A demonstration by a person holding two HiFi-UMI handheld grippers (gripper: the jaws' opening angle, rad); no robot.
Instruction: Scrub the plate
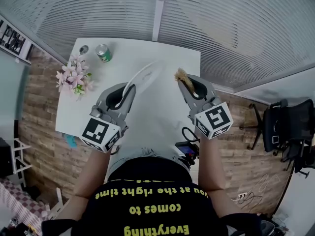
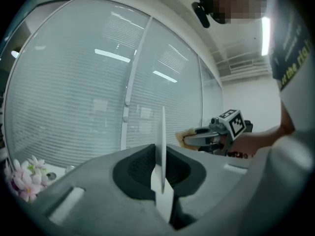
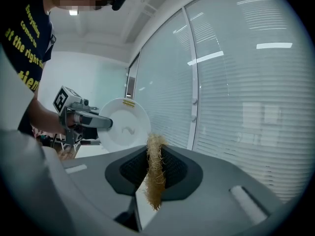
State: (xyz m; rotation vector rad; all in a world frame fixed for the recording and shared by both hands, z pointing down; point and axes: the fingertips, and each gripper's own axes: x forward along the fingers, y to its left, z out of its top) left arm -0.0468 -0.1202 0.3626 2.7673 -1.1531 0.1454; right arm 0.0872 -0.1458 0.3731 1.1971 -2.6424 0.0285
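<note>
A white plate stands on edge above the table, its rim clamped in my left gripper. In the left gripper view the plate shows edge-on as a thin white line between the jaws. My right gripper is shut on a tan fibrous scrubber, held a short way to the right of the plate and apart from it. In the right gripper view the scrubber sticks up between the jaws. The plate's face, with a small squiggly mark on it, is turned toward it.
The white table carries a green can, a small round cup and pink flowers at its far left. A glass wall with blinds lies beyond. A black office chair stands at the right.
</note>
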